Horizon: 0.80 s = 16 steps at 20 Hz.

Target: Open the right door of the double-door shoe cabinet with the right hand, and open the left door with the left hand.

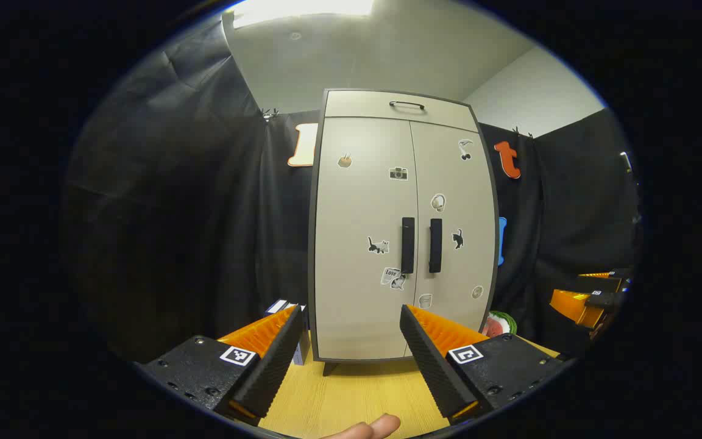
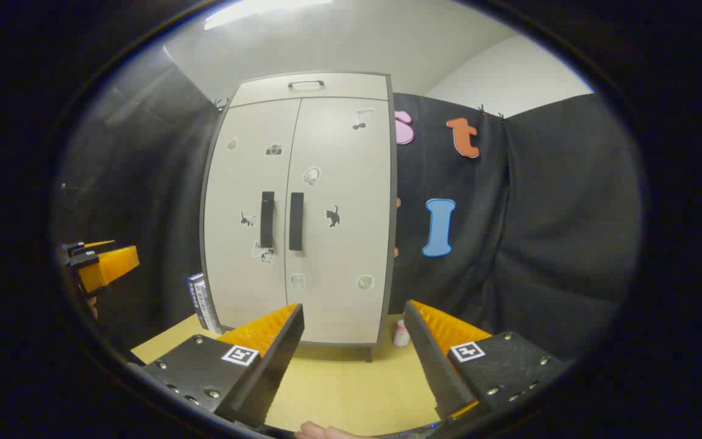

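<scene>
- Both grippers are wide apart and holding nothing. The left gripper (image 1: 351,341) and the right gripper (image 2: 354,341) each hang over the worktop (image 1: 357,390), well short of the shoe cabinet (image 1: 363,201).
- Cabinet stands upright on the worktop against the black cloth, both doors shut. The left door handle (image 1: 407,245) and right door handle (image 1: 436,245) are dark vertical bars sitting just beside each other on either side of the centre seam.
- That's my main worry: the handles are so close that if both grippers go in together they'd likely bump each other, or one jaw lands on the wrong handle. Right door is first per the task, so I'd guess one at a time is safer.
- Cabinet looks tall and sits on small feet, so a hard or off-angle pull could probably drag or tip it instead of swinging the door.
- There's stuff right by the base: a box-like thing (image 2: 200,299) at the left side, a small bottle (image 2: 400,334) at the right. A swinging door or a sliding cabinet might knock them.
- Hard to tell: how far the handles stand off the doors, so no idea how much room a finger gets behind them. Hinges and whatever's inside are hidden. The little stickers are too small to make out properly.
</scene>
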Motion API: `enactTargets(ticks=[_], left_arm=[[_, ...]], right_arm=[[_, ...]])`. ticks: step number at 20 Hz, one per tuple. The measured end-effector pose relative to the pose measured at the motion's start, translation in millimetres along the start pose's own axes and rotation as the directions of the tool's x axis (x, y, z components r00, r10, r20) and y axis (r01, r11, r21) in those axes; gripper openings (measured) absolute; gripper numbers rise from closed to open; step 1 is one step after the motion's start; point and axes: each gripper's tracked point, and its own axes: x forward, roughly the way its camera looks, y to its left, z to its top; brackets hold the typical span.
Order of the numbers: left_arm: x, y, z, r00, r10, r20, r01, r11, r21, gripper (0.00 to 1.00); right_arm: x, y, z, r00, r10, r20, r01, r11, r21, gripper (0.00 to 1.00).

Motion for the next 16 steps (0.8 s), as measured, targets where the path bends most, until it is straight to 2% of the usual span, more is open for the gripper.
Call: enactTargets(ticks=[3,4,6,10,11,16], left_arm=[[3,7,-6,1.000,0.012,-0.003,-0.012,1.000,0.000,0.99],[2,6,-7,1.000,0.008,-0.002,-0.008,1.000,0.005,0.99],[1,5,-9,1.000,0.001,-0.003,-0.001,1.000,0.017,1.00],[0,-3,-13,0.999,-0.035,-0.011,0.035,0.999,0.006,0.99],[0,-6,-15,0.999,-0.047,-0.013,0.047,0.999,0.006,0.99],[1,-7,-23,0.998,-0.056,-0.025,0.056,0.998,-0.003,0.99]], right_arm=[[4,5,-5,1.000,0.013,-0.004,-0.013,1.000,0.010,0.95],[6,5,-7,1.000,0.013,-0.006,-0.013,1.000,0.016,0.98],[9,5,-11,1.000,0.012,-0.015,-0.012,1.000,0.025,0.95],[9,4,-19,0.999,0.013,-0.041,-0.011,0.999,0.034,0.98],[8,5,-17,0.999,0.019,-0.037,-0.018,0.999,0.030,0.95],[1,3,-10,1.000,0.012,-0.014,-0.012,1.000,0.021,0.95]])
